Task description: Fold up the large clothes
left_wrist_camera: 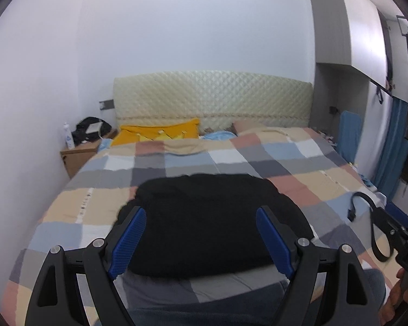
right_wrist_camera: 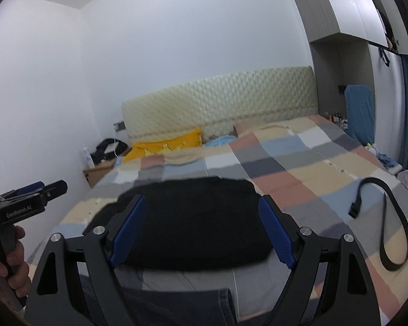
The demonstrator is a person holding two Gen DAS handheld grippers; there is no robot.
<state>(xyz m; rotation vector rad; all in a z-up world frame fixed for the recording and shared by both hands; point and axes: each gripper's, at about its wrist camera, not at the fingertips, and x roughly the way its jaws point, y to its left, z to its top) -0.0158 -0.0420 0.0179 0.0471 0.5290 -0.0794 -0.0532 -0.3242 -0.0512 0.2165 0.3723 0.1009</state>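
Note:
A black garment (left_wrist_camera: 212,217) lies in a folded heap on the checked bedcover (left_wrist_camera: 299,179), near the bed's front edge. My left gripper (left_wrist_camera: 201,217) is open and empty, held above the garment's near side, apart from it. In the right wrist view the same garment (right_wrist_camera: 193,222) lies ahead of my right gripper (right_wrist_camera: 201,209), which is also open and empty above it. The left gripper's body (right_wrist_camera: 27,198) shows at the left of the right wrist view; the right gripper's body (left_wrist_camera: 399,241) shows at the right of the left wrist view.
A black strap (right_wrist_camera: 394,217) lies on the cover to the right of the garment. A yellow pillow (left_wrist_camera: 155,134) and padded headboard (left_wrist_camera: 212,97) are at the far end. A wooden nightstand (left_wrist_camera: 79,157) stands far left. A wardrobe (left_wrist_camera: 353,27) and blue cloths are at right.

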